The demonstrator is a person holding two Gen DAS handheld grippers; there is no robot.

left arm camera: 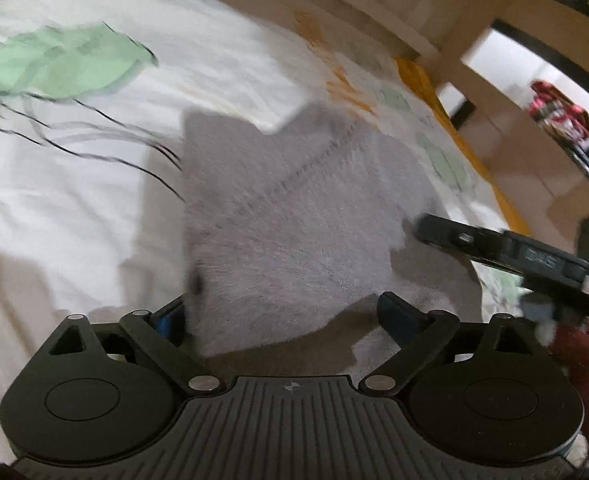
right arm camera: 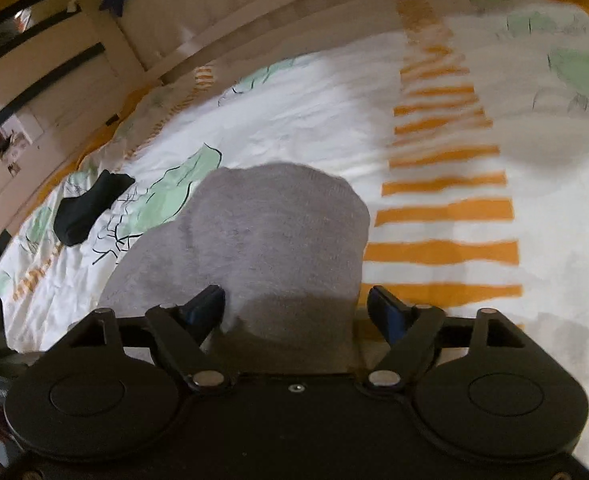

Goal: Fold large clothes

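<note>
A grey fuzzy knit garment lies folded on a white bedspread with green and orange print. My left gripper is open, its fingers spread wide on either side of the garment's near edge, and it holds nothing. My right gripper is open too, with the grey garment lying between and ahead of its spread fingers. The right gripper's black body also shows in the left wrist view, at the garment's right side. The left view is motion-blurred.
A black sock or small cloth lies on the bedspread to the left of the garment. A wooden bed frame and wall run along the far side. A dark red cloth shows at the right.
</note>
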